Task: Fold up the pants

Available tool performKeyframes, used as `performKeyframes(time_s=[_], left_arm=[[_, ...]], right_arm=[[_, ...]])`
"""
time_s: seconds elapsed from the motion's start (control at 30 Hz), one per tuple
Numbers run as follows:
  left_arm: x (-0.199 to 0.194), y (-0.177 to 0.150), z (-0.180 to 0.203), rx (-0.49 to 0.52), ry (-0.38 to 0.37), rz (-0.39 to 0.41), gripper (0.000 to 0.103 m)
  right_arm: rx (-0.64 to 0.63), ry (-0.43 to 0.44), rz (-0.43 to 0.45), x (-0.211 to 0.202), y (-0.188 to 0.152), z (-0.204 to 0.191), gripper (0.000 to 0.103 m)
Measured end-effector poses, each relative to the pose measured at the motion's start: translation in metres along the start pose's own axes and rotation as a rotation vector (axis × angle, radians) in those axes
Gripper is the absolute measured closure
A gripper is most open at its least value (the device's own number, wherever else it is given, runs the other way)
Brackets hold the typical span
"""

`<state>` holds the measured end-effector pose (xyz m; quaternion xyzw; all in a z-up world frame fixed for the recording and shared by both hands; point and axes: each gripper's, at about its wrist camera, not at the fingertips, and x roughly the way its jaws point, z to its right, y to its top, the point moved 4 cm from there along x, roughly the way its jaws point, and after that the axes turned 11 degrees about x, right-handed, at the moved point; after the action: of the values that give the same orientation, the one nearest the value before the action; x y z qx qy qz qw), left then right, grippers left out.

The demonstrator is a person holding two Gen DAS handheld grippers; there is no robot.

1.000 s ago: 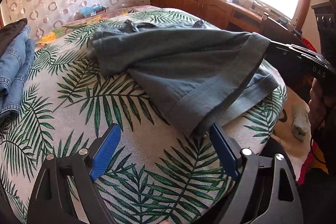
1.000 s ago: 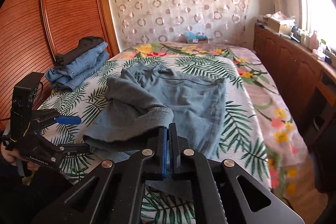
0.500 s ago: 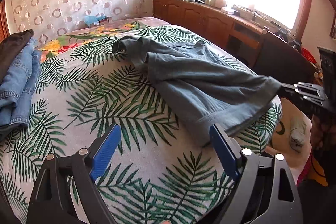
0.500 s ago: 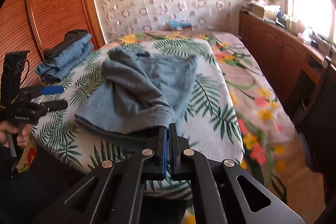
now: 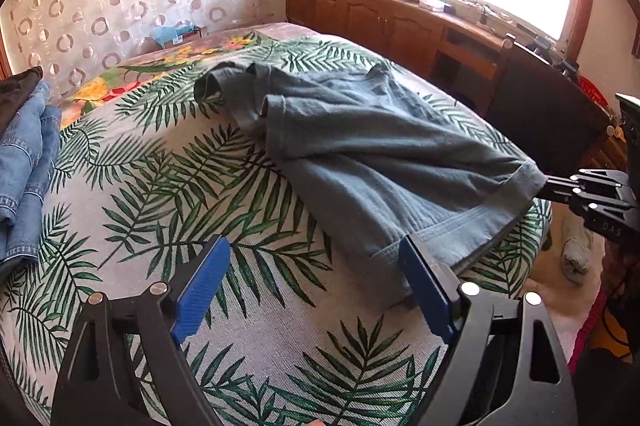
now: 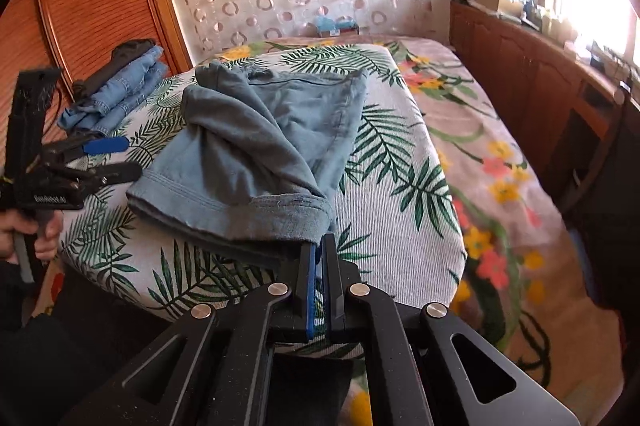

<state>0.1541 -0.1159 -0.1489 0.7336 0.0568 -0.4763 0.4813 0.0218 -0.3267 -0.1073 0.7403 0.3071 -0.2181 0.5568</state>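
Grey-blue pants (image 5: pixel 380 154) lie crumpled across the palm-leaf bedspread (image 5: pixel 200 194), one leg stretched toward the near right edge. My right gripper (image 6: pixel 318 254) is shut on that leg's cuff (image 6: pixel 288 210); in the left wrist view the right gripper (image 5: pixel 560 186) pinches the cuff corner at the bed's edge. My left gripper (image 5: pixel 312 286) is open above the bedspread, nothing between its blue pads (image 5: pixel 200 286); its right pad stands just beside the other cuff (image 5: pixel 420 238). In the right wrist view the left gripper (image 6: pixel 108 158) shows open, with a hand (image 6: pixel 24 230) holding it.
Folded jeans (image 5: pixel 24 166) are stacked at the bed's left side, seen also as a jeans pile (image 6: pixel 120 86) near the wooden wardrobe (image 6: pixel 80 6). A wooden cabinet (image 5: pixel 400 22) runs under the window. A blue pack (image 5: pixel 172 32) lies by the headboard. A dark chair (image 5: pixel 540 114) stands at right.
The right gripper has drawn the cuff back and down toward the bed's edge, so the pants lie flatter and more stretched. The left gripper has backed away a little, still open.
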Motion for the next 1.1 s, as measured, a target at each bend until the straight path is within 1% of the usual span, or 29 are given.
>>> performKeyframes(time_s=[0.2,0.3,0.4,0.57,0.67,0.8,0.9,0.97,1.07,1.1], left_arm=[[0.008,-0.004,0.003,0.002,-0.003,-0.022,0.016],[0.007,-0.004,0.002,-0.003,-0.002,-0.019,0.016],[0.004,-0.002,-0.001,-0.009,0.004,-0.006,0.016],[-0.004,-0.002,-0.013,-0.023,0.028,0.014,0.016],[-0.008,-0.004,-0.021,-0.030,0.050,0.016,0.016],[-0.011,-0.008,-0.036,-0.055,0.068,0.019,0.016],[-0.014,-0.011,-0.044,-0.066,0.079,0.021,0.016],[-0.015,-0.012,-0.049,-0.072,0.083,0.021,0.016],[-0.015,-0.014,-0.054,-0.080,0.089,0.021,0.016],[-0.015,-0.014,-0.055,-0.083,0.089,0.022,0.016]], right_arm=[[0.007,0.000,-0.003,-0.009,-0.001,0.006,0.102],[0.001,-0.014,0.005,-0.016,-0.001,0.009,0.102],[0.003,-0.037,0.058,-0.029,0.005,0.014,0.102],[0.007,-0.017,0.117,-0.036,0.027,0.011,0.101],[-0.011,0.010,0.139,-0.029,0.038,-0.003,0.101],[-0.054,0.067,0.142,-0.013,0.052,-0.032,0.100],[-0.101,0.105,0.128,0.003,0.058,-0.055,0.098],[-0.135,0.138,0.109,0.016,0.062,-0.071,0.095],[-0.176,0.160,0.079,0.033,0.070,-0.087,0.092],[-0.191,0.170,0.069,0.039,0.073,-0.092,0.089]])
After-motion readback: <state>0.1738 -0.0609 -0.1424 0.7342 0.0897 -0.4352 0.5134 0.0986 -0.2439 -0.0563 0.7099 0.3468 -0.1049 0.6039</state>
